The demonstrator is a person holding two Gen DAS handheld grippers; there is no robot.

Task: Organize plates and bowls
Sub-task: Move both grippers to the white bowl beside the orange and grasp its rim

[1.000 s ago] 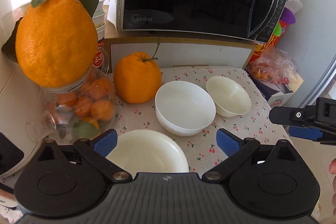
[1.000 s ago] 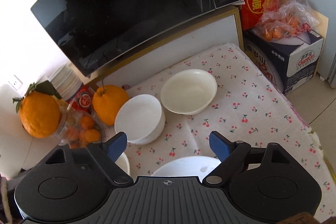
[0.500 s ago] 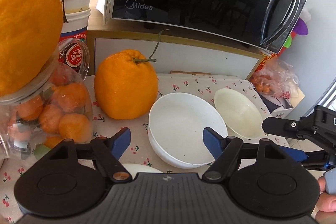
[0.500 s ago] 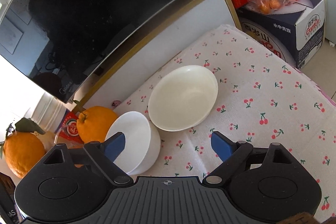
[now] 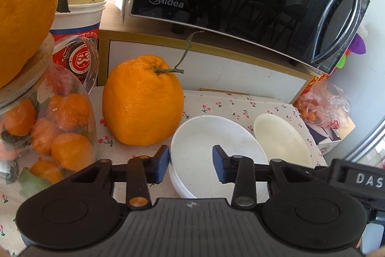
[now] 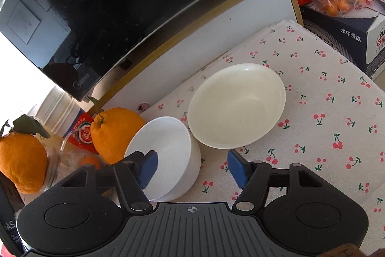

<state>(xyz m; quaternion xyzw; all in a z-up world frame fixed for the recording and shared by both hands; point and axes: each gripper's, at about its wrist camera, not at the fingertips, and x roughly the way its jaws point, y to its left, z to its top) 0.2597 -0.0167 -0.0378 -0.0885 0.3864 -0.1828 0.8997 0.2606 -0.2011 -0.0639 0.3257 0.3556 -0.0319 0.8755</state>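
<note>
- Left wrist view: left gripper [image 5: 191, 164] straddling the near left rim of the white bowl [image 5: 216, 136], one blue pad outside the wall, the other over the hollow; jaws just closing, gap partly narrowed, pads not clearly pressing on the rim yet.
- Same view: cream bowl [image 5: 282, 140] just right of the white one, a large orange [image 5: 143, 100] close on its left, a jar of small oranges [image 5: 48, 127] further left.
- Right wrist view: right gripper [image 6: 192, 169] parted and empty, jaws just closing too; cream bowl [image 6: 237, 106] ahead of the tips, not between them.
- Only here: bowls nearly touching on the cherry-print cloth [image 6: 332, 117]; left pad overlapping the white bowl [image 6: 166, 155].
- Likely next: left takes white, right takes cream.
</note>
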